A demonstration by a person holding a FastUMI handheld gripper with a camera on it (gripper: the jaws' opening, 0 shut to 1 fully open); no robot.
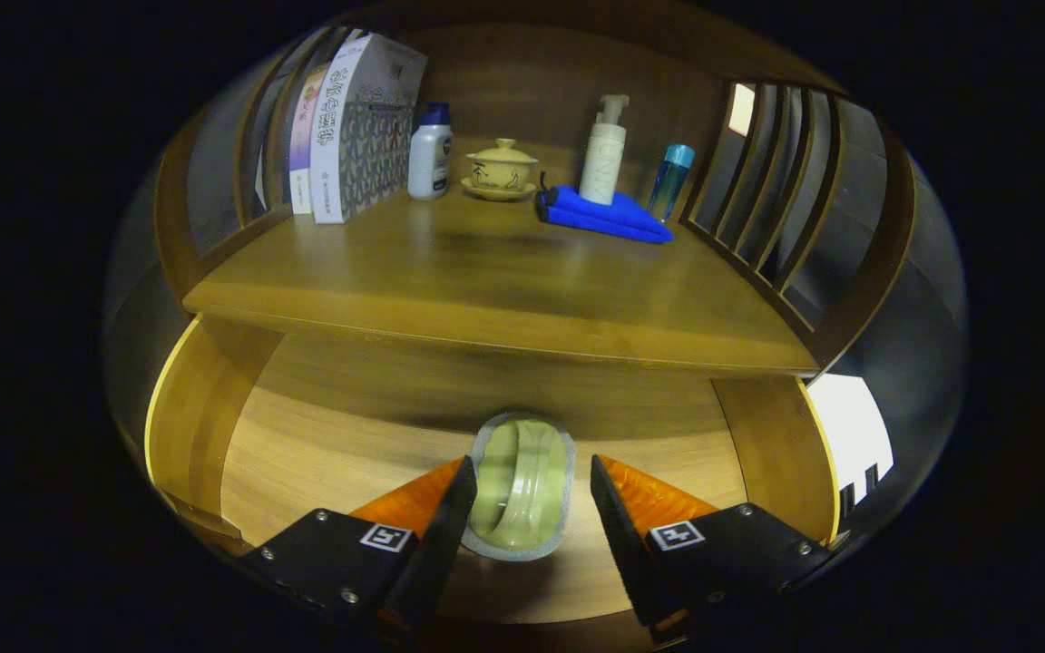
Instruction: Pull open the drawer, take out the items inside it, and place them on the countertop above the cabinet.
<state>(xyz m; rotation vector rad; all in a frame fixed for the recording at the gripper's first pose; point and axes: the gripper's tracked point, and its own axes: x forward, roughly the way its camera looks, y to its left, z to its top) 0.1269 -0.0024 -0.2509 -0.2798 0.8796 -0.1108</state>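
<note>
The wooden drawer (323,453) stands pulled open below the countertop (486,272). On its floor lies a pale green ring-shaped item in a grey-edged pouch (521,485). My gripper (530,503) is open, with its fingers on either side of that item. The left finger (450,517) is close against the item's edge, while a gap shows between the item and the right finger (613,521).
On the countertop stand books (350,127) at the back left, a white bottle (430,152), a lidded tea bowl (502,170), a pump bottle (604,154), a folded blue cloth (609,216) and a blue tumbler (670,180). Slatted wooden sides (786,190) flank the counter.
</note>
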